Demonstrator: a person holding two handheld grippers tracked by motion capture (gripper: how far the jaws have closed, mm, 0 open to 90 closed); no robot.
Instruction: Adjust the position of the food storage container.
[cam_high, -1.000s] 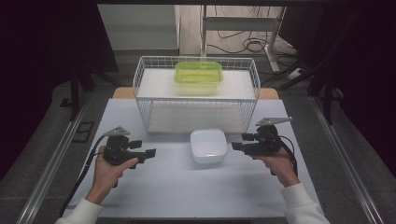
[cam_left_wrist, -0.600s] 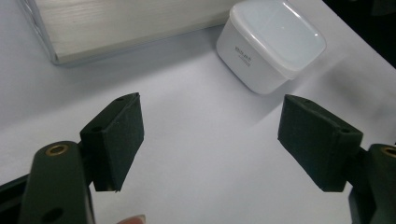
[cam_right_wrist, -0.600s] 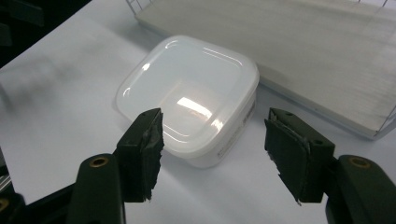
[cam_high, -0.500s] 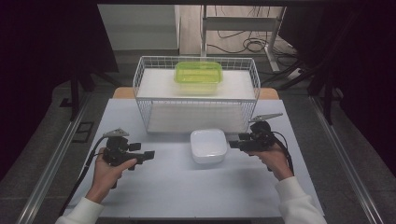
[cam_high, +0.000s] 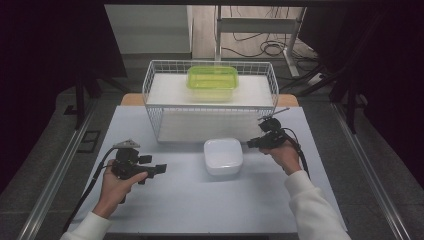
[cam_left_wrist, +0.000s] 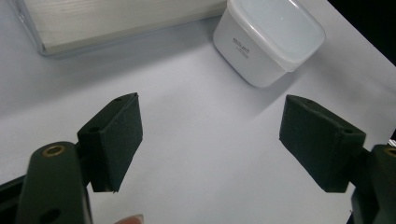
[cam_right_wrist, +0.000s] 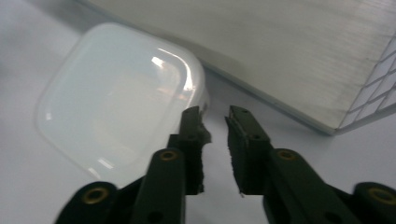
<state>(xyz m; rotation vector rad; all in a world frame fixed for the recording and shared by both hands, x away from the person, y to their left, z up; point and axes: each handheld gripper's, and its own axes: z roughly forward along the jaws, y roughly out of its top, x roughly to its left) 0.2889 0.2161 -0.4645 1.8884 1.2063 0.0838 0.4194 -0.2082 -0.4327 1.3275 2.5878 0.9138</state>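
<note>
White tub (cam_high: 223, 156) is set at frame centre on the bench (cam_high: 190, 200). Right tongs (cam_high: 251, 143) have just been narrowing at its right rim — nothing gripped. Left tongs (cam_high: 161, 169) are held wide, lower left — likely in reserve.

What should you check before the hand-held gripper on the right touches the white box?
1. White box upright on the table with its lid on: ok.
2. Right hand-held gripper close to the box: ok, its tips are at the box's edge.
3. Right jaws ready to take the box: not ok, they have just been closing, only a narrow gap remains and nothing sits between them.
4. Whether a tip already touches the box: cannot tell.
5. Left hand-held gripper out of the way: ok, open wide and apart from the box.
6. Wire basket with the green box clear of the white box: ok.
</note>
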